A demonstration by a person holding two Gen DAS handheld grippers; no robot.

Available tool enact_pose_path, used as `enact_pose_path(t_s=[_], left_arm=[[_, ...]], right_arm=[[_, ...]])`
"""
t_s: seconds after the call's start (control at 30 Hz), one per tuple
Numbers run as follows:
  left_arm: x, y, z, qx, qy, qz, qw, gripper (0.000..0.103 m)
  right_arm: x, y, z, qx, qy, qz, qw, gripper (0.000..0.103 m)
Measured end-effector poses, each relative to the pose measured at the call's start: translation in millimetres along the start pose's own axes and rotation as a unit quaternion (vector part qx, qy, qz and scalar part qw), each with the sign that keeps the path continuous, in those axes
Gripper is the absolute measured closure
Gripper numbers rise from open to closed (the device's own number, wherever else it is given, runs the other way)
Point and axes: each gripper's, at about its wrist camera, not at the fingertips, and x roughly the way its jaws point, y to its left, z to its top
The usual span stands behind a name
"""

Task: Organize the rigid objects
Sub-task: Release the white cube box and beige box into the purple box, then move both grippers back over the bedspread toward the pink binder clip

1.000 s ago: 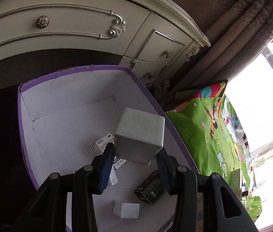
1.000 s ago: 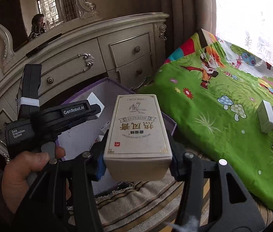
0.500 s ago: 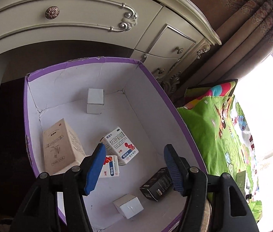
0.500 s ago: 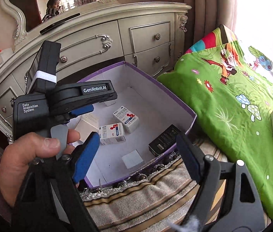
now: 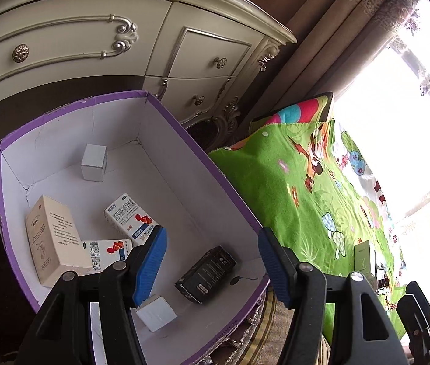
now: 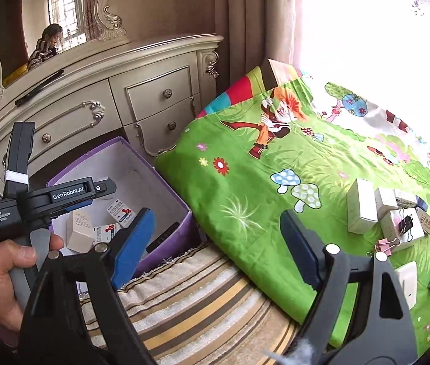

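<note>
With both sets of fingers spread and empty, the left gripper (image 5: 211,261) hangs over the purple cardboard box with white inside (image 5: 202,158); right gripper (image 6: 218,243), jaws just widened further, sits over the striped towel (image 6: 202,298). In the box: tan upright carton (image 5: 52,238), two white-and-red medicine cartons (image 5: 128,216), black carton (image 5: 205,273), two small white cubes (image 5: 94,162). More white cartons (image 6: 362,210) and binder clips lie on the green cartoon bedsheet (image 6: 245,188).
</note>
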Motion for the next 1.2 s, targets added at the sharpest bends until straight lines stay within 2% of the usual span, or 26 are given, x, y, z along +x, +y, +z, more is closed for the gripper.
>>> enact_pose_path(t_s=[0.13,0.23,0.33,0.47,0.73,0.9,1.1,1.2], left_arm=[[7.5,-40.3,-10.4,0.053,0.014,-0.021,0.9983,0.040],[15.2,-73.1,-18.6,0.089,0.036,-0.040,0.9946,0.040],[17.9,-110.6,-30.5,0.144,0.044,-0.060,0.9867,0.039],[23.0,-153.2,-53.6,0.208,0.057,-0.086,0.9725,0.033],[37.6,-207.7,-100.5,0.304,0.117,-0.126,0.9370,0.033],[41.0,-227.7,-116.1,0.349,0.138,-0.140,0.9164,0.033],[53.6,-264.5,-140.2,0.418,0.163,-0.159,0.8792,0.033],[62.7,-282.9,-151.0,0.448,0.173,-0.175,0.8596,0.033]], right_arm=[[-10.3,-42.3,1.1,0.015,-0.024,-0.055,0.998,0.011],[-11.1,-75.5,-5.6,0.047,-0.026,-0.080,0.995,0.009],[-10.7,-104.8,-15.2,0.072,-0.022,-0.101,0.992,0.009],[-10.0,-140.2,-31.4,0.114,-0.016,-0.121,0.986,0.009],[-5.7,-192.5,-69.0,0.195,0.001,-0.148,0.970,0.009],[-16.7,-215.0,-78.3,0.234,-0.015,-0.172,0.957,0.009],[-33.7,-235.0,-86.2,0.282,-0.045,-0.197,0.938,0.009],[-34.5,-243.5,-89.9,0.296,-0.043,-0.193,0.935,0.009]])
